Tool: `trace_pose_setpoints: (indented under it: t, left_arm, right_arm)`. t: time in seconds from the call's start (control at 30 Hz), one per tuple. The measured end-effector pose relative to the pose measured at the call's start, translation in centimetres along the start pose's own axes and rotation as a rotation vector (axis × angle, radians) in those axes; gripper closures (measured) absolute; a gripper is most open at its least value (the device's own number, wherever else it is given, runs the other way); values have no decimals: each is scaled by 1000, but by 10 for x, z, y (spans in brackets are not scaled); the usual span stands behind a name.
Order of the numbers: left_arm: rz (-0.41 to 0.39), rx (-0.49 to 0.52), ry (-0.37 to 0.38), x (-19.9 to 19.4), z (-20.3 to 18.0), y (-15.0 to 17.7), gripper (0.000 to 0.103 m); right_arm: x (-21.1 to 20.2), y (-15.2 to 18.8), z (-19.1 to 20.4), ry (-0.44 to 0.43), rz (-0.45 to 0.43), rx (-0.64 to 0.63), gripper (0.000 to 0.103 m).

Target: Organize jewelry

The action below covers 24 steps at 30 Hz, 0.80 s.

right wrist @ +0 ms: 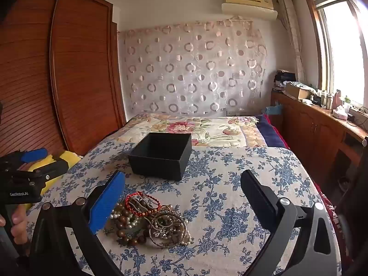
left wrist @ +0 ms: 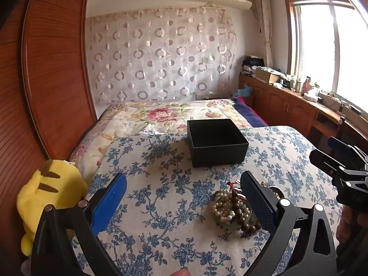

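Note:
A tangled pile of jewelry (right wrist: pixel 147 220) lies on the blue-flowered cloth: pearl strands, brown wooden beads, a red cord bracelet and metal bangles. Beyond it stands an open, empty black box (right wrist: pixel 161 158). My right gripper (right wrist: pixel 182 192) is open above the cloth, its blue left finger beside the pile's near-left edge. In the left wrist view the pile (left wrist: pixel 232 209) sits just inside the right finger of my open left gripper (left wrist: pixel 184 193), and the box (left wrist: pixel 216 145) is farther back. Nothing is between either pair of fingers' pads.
A yellow plush toy (left wrist: pixel 49 197) lies at the cloth's left edge. A wooden wardrobe (right wrist: pixel 57 69) stands on the left. Low wooden cabinets (right wrist: pixel 317 128) with clutter run under the window on the right. A flowered quilt (right wrist: pixel 195 126) covers the bed behind the box.

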State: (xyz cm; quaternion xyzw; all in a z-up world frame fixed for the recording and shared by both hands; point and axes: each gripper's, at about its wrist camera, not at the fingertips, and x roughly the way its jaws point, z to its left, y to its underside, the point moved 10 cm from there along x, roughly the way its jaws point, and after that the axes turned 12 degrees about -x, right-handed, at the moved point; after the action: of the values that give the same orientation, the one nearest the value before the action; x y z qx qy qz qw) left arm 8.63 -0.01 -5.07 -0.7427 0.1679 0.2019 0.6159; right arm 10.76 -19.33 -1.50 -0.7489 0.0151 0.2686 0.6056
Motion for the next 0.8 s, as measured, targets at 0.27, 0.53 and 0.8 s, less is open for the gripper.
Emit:
trace_pose_setpoints:
  t: [0.27, 0.53, 0.8]
  left_arm:
    - [0, -4, 1, 0, 0, 0, 8]
    - [-10, -7, 7, 1, 2, -1, 8]
    - [-14, -2, 8, -7, 1, -3, 8]
  right_arm:
    - [1, 0, 0, -5, 1, 11, 3]
    - [1, 0, -2, -4, 0, 13, 3]
    - [1, -1, -2, -3, 0, 14, 3]
